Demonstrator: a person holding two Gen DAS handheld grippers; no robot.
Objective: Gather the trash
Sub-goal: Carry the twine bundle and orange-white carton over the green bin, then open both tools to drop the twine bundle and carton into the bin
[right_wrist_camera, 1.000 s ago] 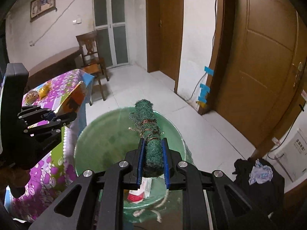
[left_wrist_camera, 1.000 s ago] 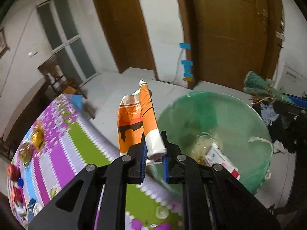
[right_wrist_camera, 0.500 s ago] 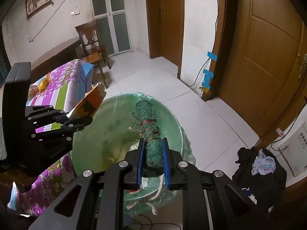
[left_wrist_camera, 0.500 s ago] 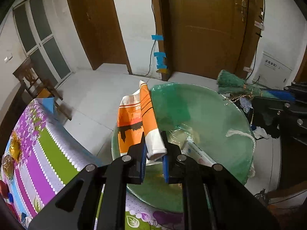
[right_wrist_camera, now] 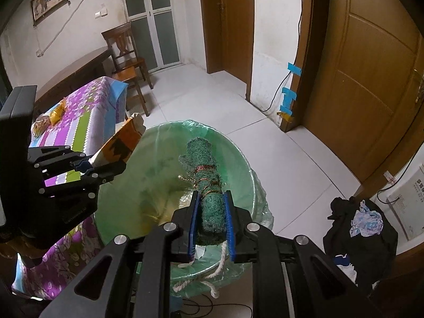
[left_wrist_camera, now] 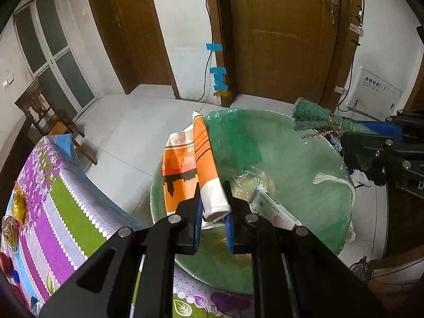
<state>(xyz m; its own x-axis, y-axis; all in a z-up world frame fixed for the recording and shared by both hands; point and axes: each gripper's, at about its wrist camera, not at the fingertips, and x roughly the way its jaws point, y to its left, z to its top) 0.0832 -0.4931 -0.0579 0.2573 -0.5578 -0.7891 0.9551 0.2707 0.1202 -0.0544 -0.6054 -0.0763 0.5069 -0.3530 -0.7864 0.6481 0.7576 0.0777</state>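
My left gripper (left_wrist_camera: 212, 206) is shut on an orange and white snack wrapper (left_wrist_camera: 190, 159), which sticks up over the near left rim of the green-lined trash bin (left_wrist_camera: 291, 159). The right gripper (right_wrist_camera: 211, 217) is shut on a rolled green scouring pad (right_wrist_camera: 204, 164) bound with gold thread, held above the bin (right_wrist_camera: 127, 185). In the left wrist view the pad (left_wrist_camera: 312, 118) and right gripper (left_wrist_camera: 381, 132) hang over the bin's far right rim. The right wrist view shows the left gripper (right_wrist_camera: 90, 168) with the wrapper (right_wrist_camera: 122, 143) at the bin's left rim. A white box (left_wrist_camera: 275, 209) and clear plastic lie inside.
A table with a purple, green and blue floral cloth (left_wrist_camera: 53, 212) stands left of the bin, with gold sweets (left_wrist_camera: 18, 206) on it. A wooden chair (right_wrist_camera: 127, 61) stands behind it. Dark clothes (right_wrist_camera: 363, 225) lie on the tiled floor at the right. Brown doors line the back wall.
Both grippers have moved in over the trash bin and tilted further down. The bin now fills more of each view. Wrapper and pad stay gripped.
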